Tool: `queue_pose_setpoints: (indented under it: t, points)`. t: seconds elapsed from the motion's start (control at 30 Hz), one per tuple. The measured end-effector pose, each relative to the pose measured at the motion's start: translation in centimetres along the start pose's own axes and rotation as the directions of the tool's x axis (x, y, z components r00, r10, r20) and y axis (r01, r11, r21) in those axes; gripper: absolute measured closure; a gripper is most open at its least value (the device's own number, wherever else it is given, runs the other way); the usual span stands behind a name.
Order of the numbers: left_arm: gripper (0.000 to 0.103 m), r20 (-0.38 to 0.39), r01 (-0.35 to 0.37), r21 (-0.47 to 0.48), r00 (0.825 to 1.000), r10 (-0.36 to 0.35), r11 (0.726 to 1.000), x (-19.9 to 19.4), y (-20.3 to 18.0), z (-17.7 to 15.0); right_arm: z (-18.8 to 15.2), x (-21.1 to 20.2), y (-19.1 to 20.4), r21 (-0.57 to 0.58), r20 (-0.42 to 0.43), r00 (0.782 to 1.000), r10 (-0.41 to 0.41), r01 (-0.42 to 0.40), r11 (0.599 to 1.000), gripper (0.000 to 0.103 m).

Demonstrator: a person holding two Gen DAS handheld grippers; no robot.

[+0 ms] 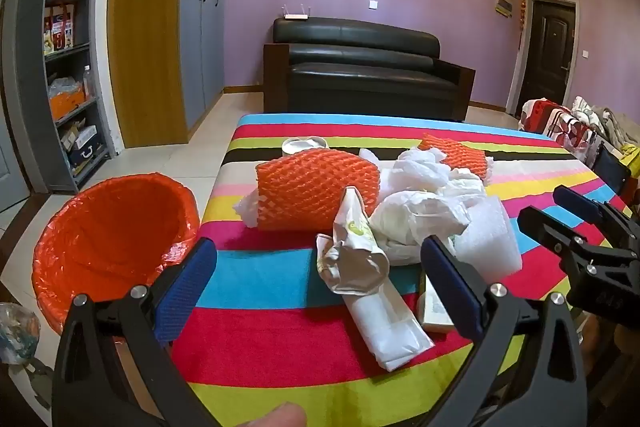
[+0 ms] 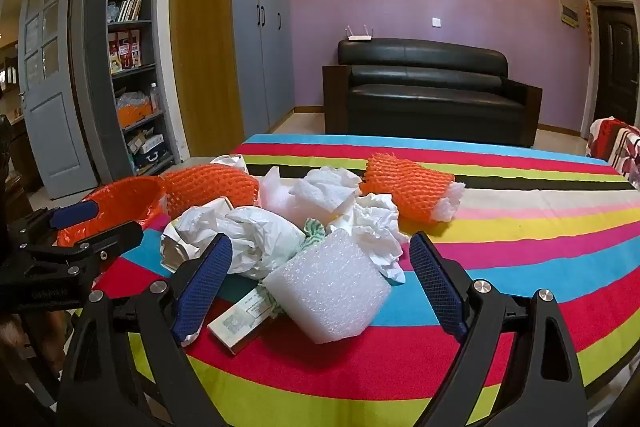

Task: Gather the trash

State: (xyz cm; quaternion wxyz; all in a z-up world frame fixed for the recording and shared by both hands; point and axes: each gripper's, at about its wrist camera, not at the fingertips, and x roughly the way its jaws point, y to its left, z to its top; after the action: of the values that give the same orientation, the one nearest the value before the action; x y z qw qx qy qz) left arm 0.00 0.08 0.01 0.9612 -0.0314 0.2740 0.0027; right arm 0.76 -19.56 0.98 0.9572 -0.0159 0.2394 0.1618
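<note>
A pile of trash lies on the striped tablecloth (image 1: 280, 347): two orange foam nets (image 1: 316, 187) (image 2: 404, 187), crumpled white tissues (image 1: 424, 203) (image 2: 340, 187), a crumpled wrapper (image 1: 356, 255), a white foam roll (image 2: 332, 291) (image 1: 488, 239) and a small carton (image 2: 240, 319). The orange-lined bin (image 1: 112, 239) stands left of the table. My left gripper (image 1: 320, 295) is open, with the wrapper between its fingers. My right gripper (image 2: 320, 287) is open around the foam roll.
A black sofa (image 1: 360, 67) stands behind the table. A grey bookshelf (image 1: 68, 67) and wardrobe line the left wall. A patterned cloth (image 1: 568, 123) lies at the right. A paper cup (image 1: 304, 147) stands at the table's far side.
</note>
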Motion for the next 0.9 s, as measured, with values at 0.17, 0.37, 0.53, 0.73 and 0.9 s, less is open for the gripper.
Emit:
queue_pose_setpoints:
  t: [0.17,0.37,0.53,0.73,0.9]
  points:
    - [0.004,0.005,0.003,0.003,1.0,-0.003,1.0,-0.15,-0.01,-0.03,0.07,-0.24,0.11,-0.001,0.005,1.0,0.002,-0.002,1.0,0.018]
    - [0.004,0.004,0.002,0.001,1.0,-0.002,1.0,-0.1,0.27,0.14,0.08,-0.03,0.18,0.001,-0.004,1.0,0.0,0.0,1.0,0.018]
    - [0.004,0.006,0.0,0.003,1.0,0.0,1.0,-0.17,0.07,0.19,0.15,-0.3,0.27,0.001,-0.005,1.0,0.0,0.0,1.0,0.018]
    - [0.004,0.005,-0.005,0.004,1.0,0.005,1.0,-0.25,0.13,0.14,-0.02,-0.3,0.18,0.002,-0.006,1.0,0.002,-0.002,1.0,0.018]
    - [0.004,0.007,-0.007,0.006,1.0,0.007,1.0,-0.17,0.0,0.16,-0.03,-0.21,0.16,0.003,-0.007,1.0,0.002,-0.002,1.0,0.018]
